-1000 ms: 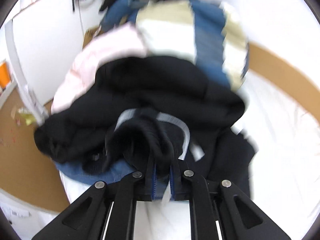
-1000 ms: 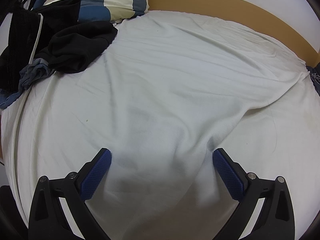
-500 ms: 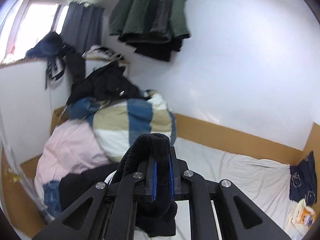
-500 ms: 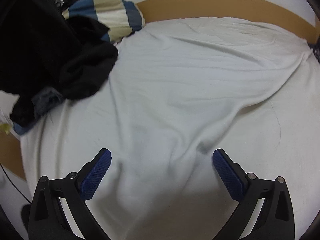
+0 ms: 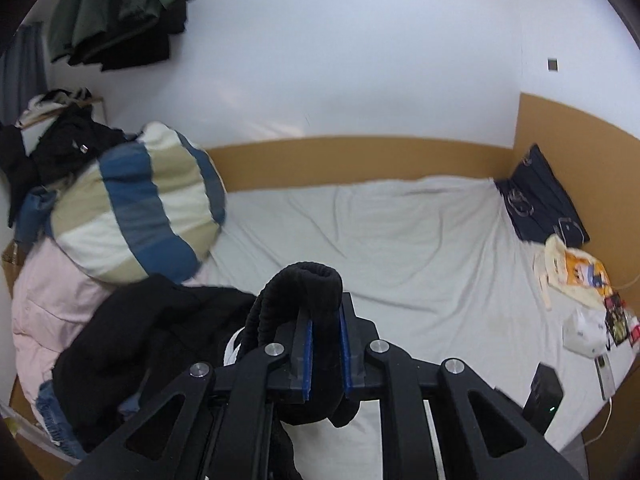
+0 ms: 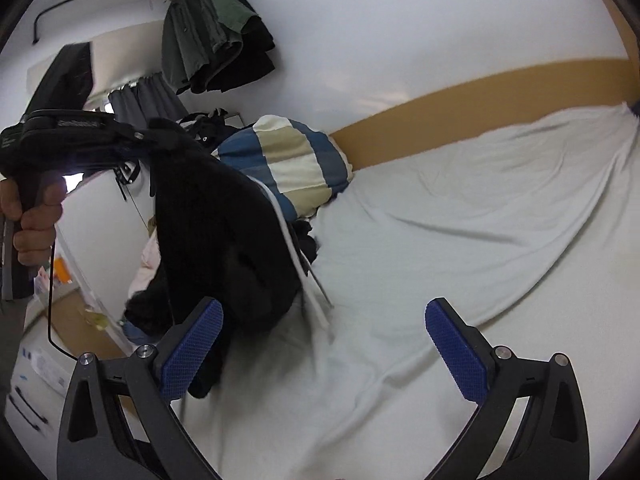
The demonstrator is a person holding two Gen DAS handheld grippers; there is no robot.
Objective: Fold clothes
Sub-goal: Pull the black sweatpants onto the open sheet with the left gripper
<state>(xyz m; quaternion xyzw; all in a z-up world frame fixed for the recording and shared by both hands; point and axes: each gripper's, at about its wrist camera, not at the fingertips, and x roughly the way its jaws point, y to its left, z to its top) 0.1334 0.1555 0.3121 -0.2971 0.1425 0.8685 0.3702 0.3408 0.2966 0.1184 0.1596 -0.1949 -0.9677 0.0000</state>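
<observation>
A soft black knit garment (image 5: 316, 280) with white stripes hangs limp, its ribbed edge clamped in the left hand-held gripper (image 5: 325, 354) above the white-sheeted bed (image 5: 420, 248); the right hand-held gripper (image 6: 324, 344) gapes empty, best placed to take a lower hem.

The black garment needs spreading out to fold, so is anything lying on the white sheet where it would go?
Nothing visible: the black garment hangs from the left hand-held gripper, and the middle of the white sheet is bare.
</observation>
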